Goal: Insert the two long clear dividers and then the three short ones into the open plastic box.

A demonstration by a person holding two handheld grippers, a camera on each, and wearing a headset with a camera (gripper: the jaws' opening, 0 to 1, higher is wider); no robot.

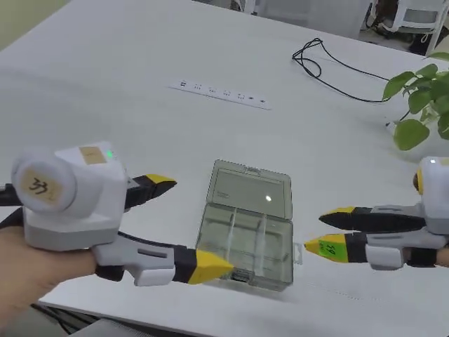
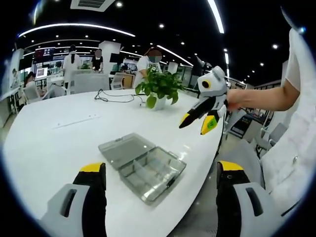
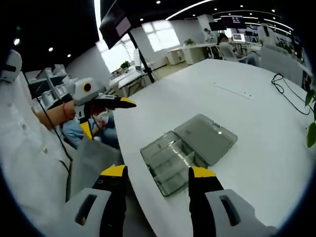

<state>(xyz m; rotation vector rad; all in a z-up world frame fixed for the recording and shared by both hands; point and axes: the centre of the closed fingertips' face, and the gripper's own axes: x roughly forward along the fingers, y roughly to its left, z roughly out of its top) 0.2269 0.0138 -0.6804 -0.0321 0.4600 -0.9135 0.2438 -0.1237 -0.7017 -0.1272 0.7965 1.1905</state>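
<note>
Where the table (image 1: pixel 105 84) ends (near edge), the open box (image 1: pixel 245 242) sits close.

Open plastic box (image 3: pixel 186 149) beyond parted fingers (image 3: pixel 114 190)

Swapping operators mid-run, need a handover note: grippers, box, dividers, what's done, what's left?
Left hand-held gripper: open, empty, held to the left of the box.
Right hand-held gripper: open, empty, on the box's right.
The box sits near the table edge, lid flipped back.
Done: clear dividers look seated, splitting it into compartments; the exact count is hard to confirm.
Left: check that all five are in.
</note>
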